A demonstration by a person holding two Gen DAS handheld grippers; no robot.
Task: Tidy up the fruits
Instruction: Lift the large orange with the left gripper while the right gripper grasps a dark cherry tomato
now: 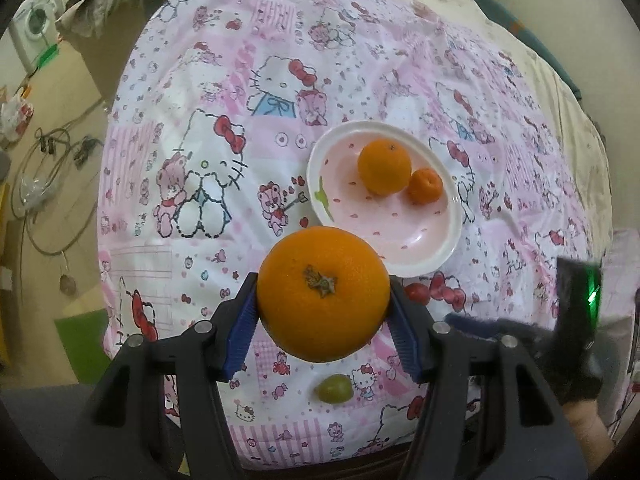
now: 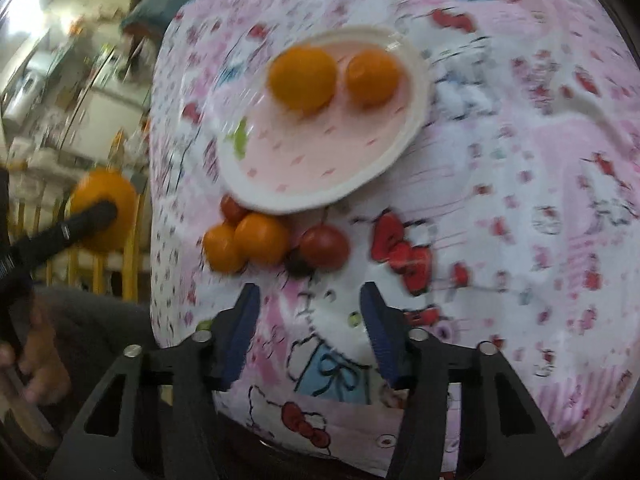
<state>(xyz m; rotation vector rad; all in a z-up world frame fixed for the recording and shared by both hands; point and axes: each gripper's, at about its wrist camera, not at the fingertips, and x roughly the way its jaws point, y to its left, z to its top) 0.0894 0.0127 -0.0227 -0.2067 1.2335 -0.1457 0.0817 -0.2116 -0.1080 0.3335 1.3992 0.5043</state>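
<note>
So the left gripper is clamped on a big orange, blue pads pressing it from both sides, stem end facing the camera. It's held up off the Hello Kitty cloth, just short of the near rim of the pink plate.

The plate already has two fruits on it: a medium orange and a small mandarin, touching each other toward the far side. A green grape-looking thing sits on the cloth below the held orange, closer to the camera.

The right wrist view is pretty blurry. The right gripper has its tongs spread apart with nothing between them, hanging over the cloth. Right ahead of it, bunched against the plate's near edge, there's a little cluster: two small oranges side by side, a red tomato, another reddish one tucked by the rim, and something dark that's too blurred to tell.

Off at the left of that view the big orange shows in the other gripper.
</note>
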